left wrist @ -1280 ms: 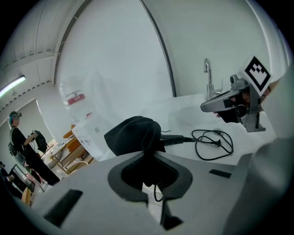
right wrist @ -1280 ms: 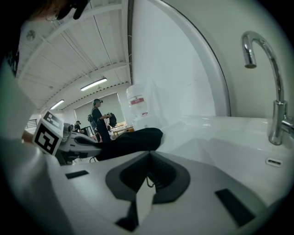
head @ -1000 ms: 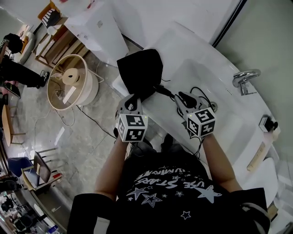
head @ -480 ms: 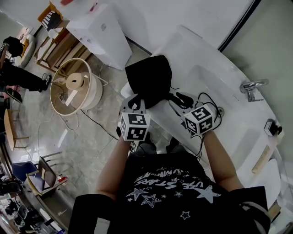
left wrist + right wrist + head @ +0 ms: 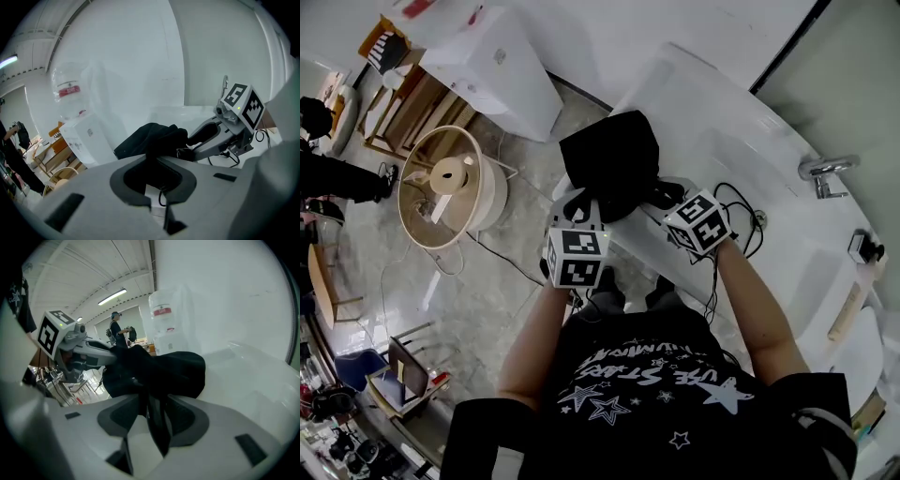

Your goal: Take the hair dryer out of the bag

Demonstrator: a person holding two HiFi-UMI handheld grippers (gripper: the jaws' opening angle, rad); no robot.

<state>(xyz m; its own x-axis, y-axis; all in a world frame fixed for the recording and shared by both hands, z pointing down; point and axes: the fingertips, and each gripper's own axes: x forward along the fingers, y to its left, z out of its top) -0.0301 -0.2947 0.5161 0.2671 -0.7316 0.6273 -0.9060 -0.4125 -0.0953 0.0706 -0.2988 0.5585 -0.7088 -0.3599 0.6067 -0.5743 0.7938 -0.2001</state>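
A black bag point(image 5: 614, 164) lies slumped on the rim of a white bathtub point(image 5: 769, 112). My left gripper point(image 5: 578, 200) is shut on the bag's near edge; in the left gripper view the dark fabric point(image 5: 154, 140) fills the space at its tips. My right gripper point(image 5: 667, 199) is at the bag's right side with its jaws opening. A thin black strip point(image 5: 157, 423) runs loosely between them and the pads stand off it. A black cord point(image 5: 736, 211) trails into the tub. I cannot make out the hair dryer itself.
A chrome faucet point(image 5: 823, 173) stands on the tub's far right rim. On the floor to the left are a round wooden tub with a paper roll point(image 5: 450, 187), a white box point(image 5: 502, 70), wooden racks and a loose cable point(image 5: 502, 253).
My right gripper has moved left across the tub up to the bag and its jaws have spread. The left gripper shifted slightly while staying shut on the bag.
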